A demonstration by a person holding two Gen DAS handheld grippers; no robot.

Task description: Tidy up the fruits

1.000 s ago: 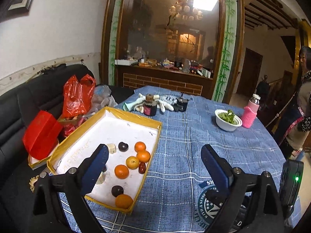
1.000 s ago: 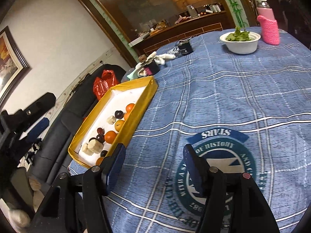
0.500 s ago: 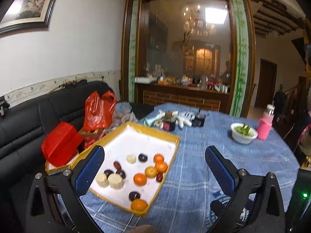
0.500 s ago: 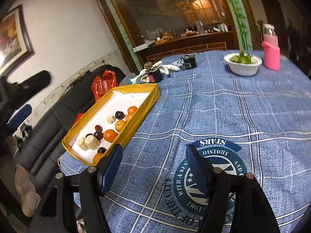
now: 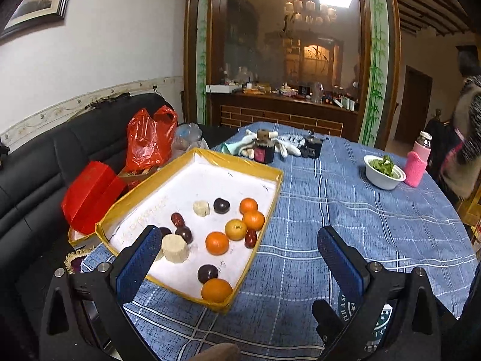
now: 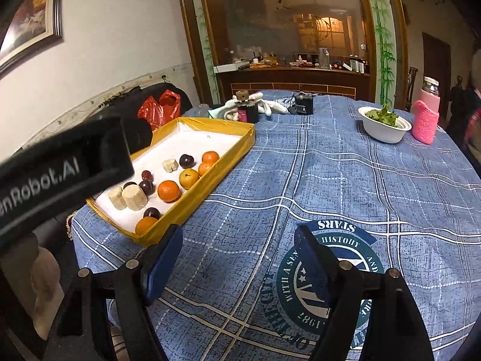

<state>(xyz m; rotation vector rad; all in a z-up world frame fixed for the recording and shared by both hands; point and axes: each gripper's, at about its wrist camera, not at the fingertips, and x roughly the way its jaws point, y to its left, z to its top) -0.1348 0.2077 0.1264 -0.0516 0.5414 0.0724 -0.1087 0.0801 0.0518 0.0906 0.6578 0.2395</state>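
Note:
A yellow-rimmed tray (image 5: pixel 270 207) with a white floor sits on the left of the blue checked tablecloth; it also shows in the right wrist view (image 6: pixel 237 150). In it lie several oranges (image 5: pixel 217 243), dark plums (image 5: pixel 221 205), red dates (image 5: pixel 177 219) and pale cut chunks (image 5: pixel 175 248). My left gripper (image 5: pixel 239 261) is open and empty, held above the tray's near end. My right gripper (image 6: pixel 237 266) is open and empty over the cloth, right of the tray. The left gripper's body (image 6: pixel 60 174) crosses the right wrist view's left side.
A white bowl of greens (image 5: pixel 384 172), a pink bottle (image 5: pixel 418 165), a dark jar (image 5: pixel 264 150), white gloves and a small black device sit at the table's far side. Red bags (image 5: pixel 147 141) lie on the black sofa at left. A person stands at far right.
Both grippers have pulled back and risen, so the tray and table appear farther and more fully in view. Both stay open. The fruit has not moved.

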